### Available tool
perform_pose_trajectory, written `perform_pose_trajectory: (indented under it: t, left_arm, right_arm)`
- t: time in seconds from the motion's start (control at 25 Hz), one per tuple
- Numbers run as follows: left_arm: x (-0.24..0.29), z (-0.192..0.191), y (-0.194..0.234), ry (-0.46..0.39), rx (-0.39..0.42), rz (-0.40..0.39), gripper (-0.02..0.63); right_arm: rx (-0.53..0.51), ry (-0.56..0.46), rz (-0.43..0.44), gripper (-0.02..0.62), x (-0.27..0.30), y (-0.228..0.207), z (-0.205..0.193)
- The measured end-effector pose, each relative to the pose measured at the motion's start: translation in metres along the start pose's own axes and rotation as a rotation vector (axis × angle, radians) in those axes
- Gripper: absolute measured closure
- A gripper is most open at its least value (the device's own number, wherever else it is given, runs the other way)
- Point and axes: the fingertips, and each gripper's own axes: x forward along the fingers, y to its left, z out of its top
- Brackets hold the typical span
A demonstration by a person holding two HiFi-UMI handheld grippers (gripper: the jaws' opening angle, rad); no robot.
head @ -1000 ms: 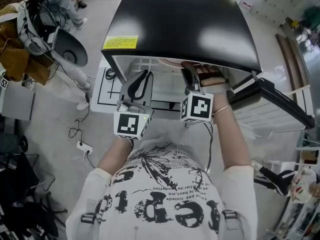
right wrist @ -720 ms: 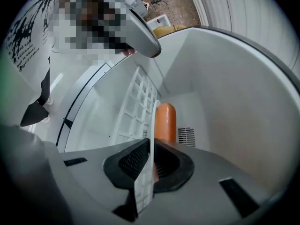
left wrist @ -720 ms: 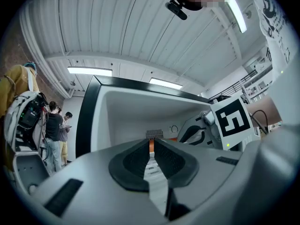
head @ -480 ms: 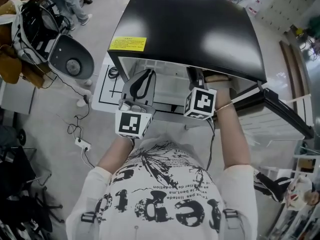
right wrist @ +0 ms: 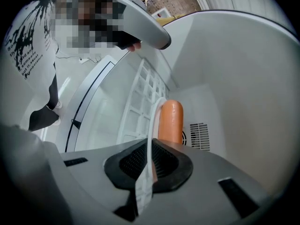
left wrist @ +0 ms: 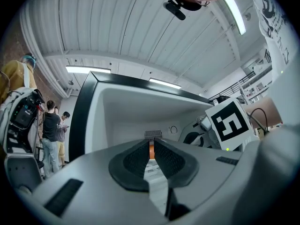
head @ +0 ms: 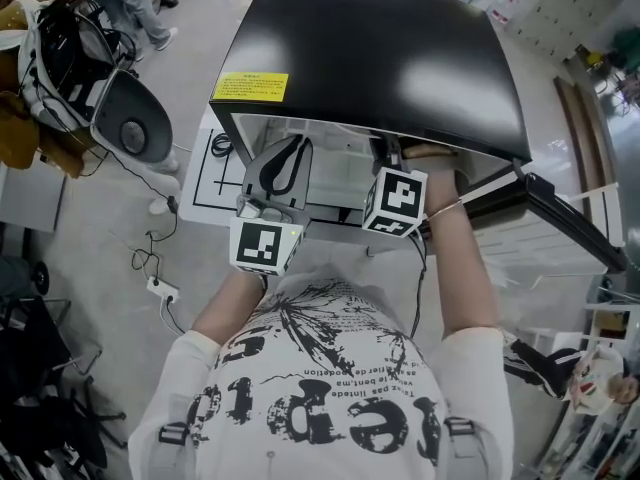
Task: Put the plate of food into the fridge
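Right fingers [right wrist: 134, 162] on one plate [right wrist: 150, 125], one sausage [right wrist: 169, 121]

— How is the light?
— Bright and even. Ceiling strip lamps [left wrist: 88, 69] show in the left gripper view, and a broad pale glare lies on the black top of the fridge [head: 400, 58]. Its white inside is softly lit, with faint shadows.
— And sharpness?
— The head view is crisp. Both gripper views bend strongly and darken to black at the corners, and whatever is nearest the lens is soft.

Fridge [head: 370, 58] top was glossy black, inside walls smooth white plastic. Sausage [right wrist: 169, 121] looked smooth, shiny. Plate [right wrist: 153, 121] rim was pale plastic. Right gripper [right wrist: 150, 142] pads [right wrist: 133, 161] matt black, ribbed.
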Motion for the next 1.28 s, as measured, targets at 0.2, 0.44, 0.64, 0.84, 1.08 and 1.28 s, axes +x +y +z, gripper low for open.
perform_pose_trajectory:
  t: [0.2, 0.44, 0.64, 0.84, 1.08, 1.28]
  left_arm:
    - [-0.001, 0.006, 0.002, -0.01, -0.006, 0.001, 0.569]
    - [-0.005, 0.001, 0.001, 0.02, -0.013, -0.009, 0.569]
    - [-0.008, 0.003, 0.005, 0.001, -0.007, 0.011, 0.569]
    - [-0.009, 0.002, 0.006, -0.006, -0.01, 0.019, 0.569]
    - [-0.005, 0.002, -0.004, -0.005, -0.005, 0.006, 0.569]
    - [-0.002, 0.001, -0.006, -0.006, -0.006, -0.003, 0.569]
  right_arm:
    - [-0.012, 0.012, 0.034, 0.578, -0.001, 0.0, 0.001]
    - [0.037, -0.032, 0.062, 0.578, -0.003, -0.002, 0.005]
    - [0.074, -0.048, 0.098, 0.531, -0.005, -0.007, 0.004]
    - [0.15, -0.096, 0.154, 0.474, -0.01, -0.008, 0.005]
    - [0.345, -0.244, 0.242, 0.457, -0.023, -0.01, 0.016]
    - [0.391, -0.274, 0.227, 0.457, -0.026, -0.01, 0.017]
